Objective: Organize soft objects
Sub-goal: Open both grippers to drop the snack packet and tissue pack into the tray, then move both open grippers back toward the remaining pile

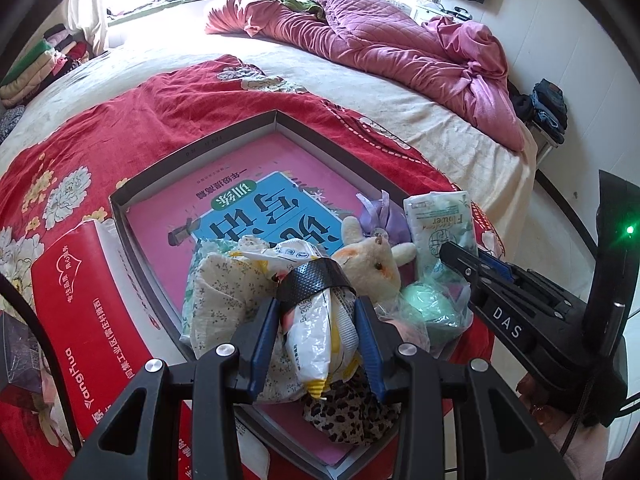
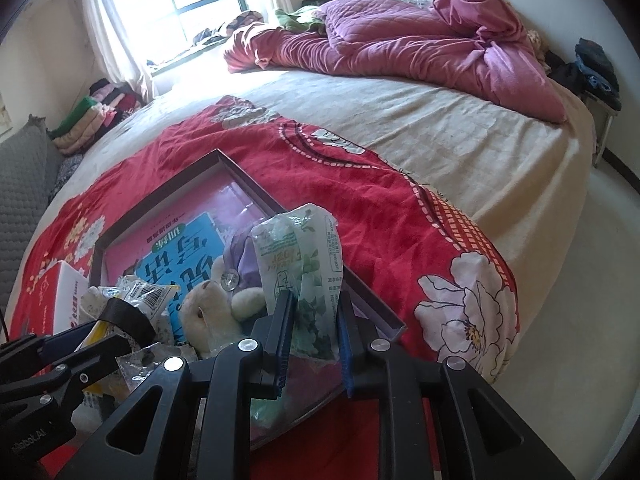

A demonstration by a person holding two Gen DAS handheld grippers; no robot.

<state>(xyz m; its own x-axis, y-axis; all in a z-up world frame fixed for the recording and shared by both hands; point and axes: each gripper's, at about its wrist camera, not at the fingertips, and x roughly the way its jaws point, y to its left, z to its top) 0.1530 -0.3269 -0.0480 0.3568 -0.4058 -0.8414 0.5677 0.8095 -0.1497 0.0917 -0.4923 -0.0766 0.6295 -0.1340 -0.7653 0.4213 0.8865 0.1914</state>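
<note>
A shallow dark-rimmed box [image 1: 200,148] lies on a red flowered blanket [image 1: 120,128], with a pink and blue book [image 1: 248,208] flat inside. My left gripper [image 1: 318,304] is shut on a white and yellow plastic packet [image 1: 320,340] over the box's near corner. Beside it sit a beige plush toy [image 1: 372,268], a purple pouch [image 1: 376,216], a floral cloth [image 1: 224,292] and a leopard-print cloth [image 1: 348,412]. My right gripper [image 2: 316,300] is shut on a green and white tissue pack [image 2: 296,240], held upright at the box's right rim [image 2: 248,184].
A red and white carton [image 1: 80,320] stands left of the box. A green ball in a clear bag [image 1: 424,304] lies under the right gripper. A crumpled pink quilt [image 1: 400,52] covers the bed's far side. Folded clothes [image 1: 40,64] are stacked at the far left.
</note>
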